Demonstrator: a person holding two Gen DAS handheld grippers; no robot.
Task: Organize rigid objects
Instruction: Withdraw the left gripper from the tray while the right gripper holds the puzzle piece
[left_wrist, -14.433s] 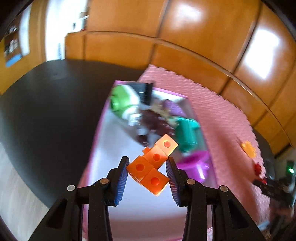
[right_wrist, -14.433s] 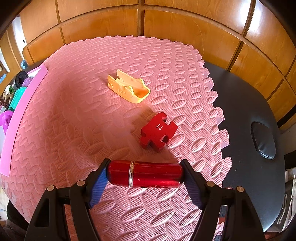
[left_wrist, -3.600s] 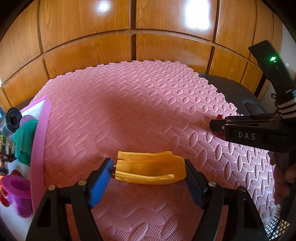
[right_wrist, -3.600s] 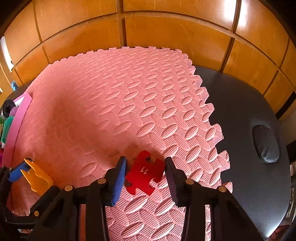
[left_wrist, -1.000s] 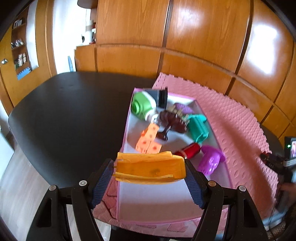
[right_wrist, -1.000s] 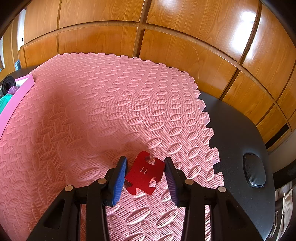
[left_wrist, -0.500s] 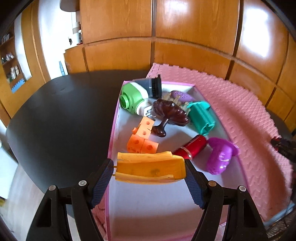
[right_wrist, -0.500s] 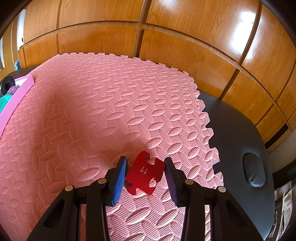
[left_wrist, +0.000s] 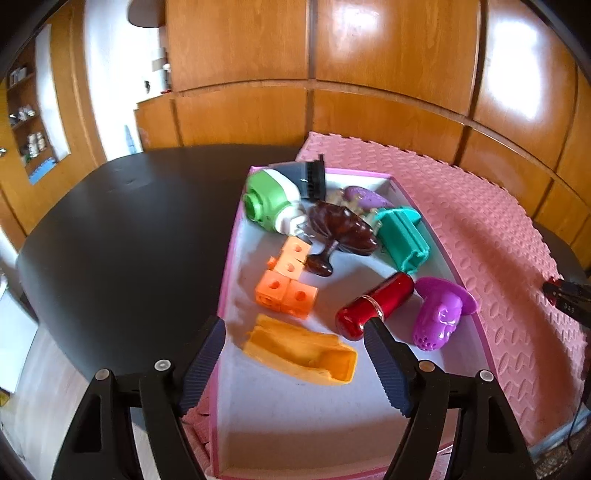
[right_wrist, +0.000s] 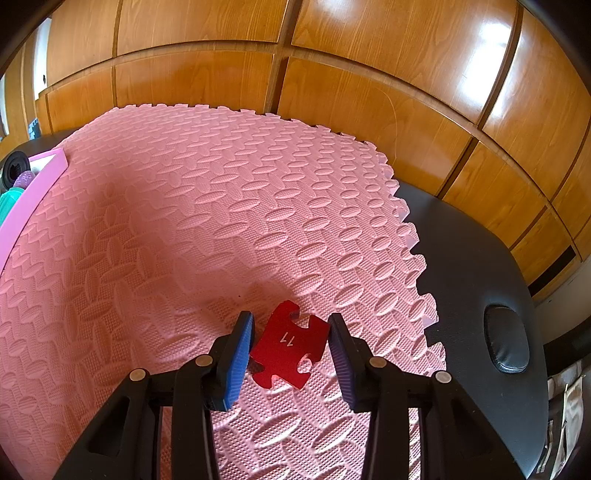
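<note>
A: Yellow plastic scoop-shaped piece (left_wrist: 301, 354) first: in the left wrist view we see it lying on the white floor of the pink-rimmed tray (left_wrist: 226, 273), low in the centre of the frame, between the fingers of our left gripper (left_wrist: 293, 363) but touching neither. The jaws stand wide apart and grip nothing.

B: And above it in that frame?

A: Just above sits the cluster of orange plastic cubes (left_wrist: 286, 284); to the right lie the glossy red cylinder (left_wrist: 375, 306) and the purple perforated plastic cup (left_wrist: 439, 314). Further up we make out the dark brown goblet-shaped piece (left_wrist: 341, 236) on its side, the teal plastic block (left_wrist: 402, 240), and the green and white round piece (left_wrist: 271, 203) near the tray's far left corner. The tray rests on the pink foam puzzle mat (left_wrist: 480, 221), with the black table (left_wrist: 129, 229) at the left.

B: The right wrist view?

A: There we see our right gripper (right_wrist: 290, 345) low in the centre, its jaws narrowly parted and closed against the flat red jigsaw-shaped piece marked 11 (right_wrist: 290, 349). The piece is over the mat, near its toothed right edge. The tray's pink rim shows at the far left.
</note>
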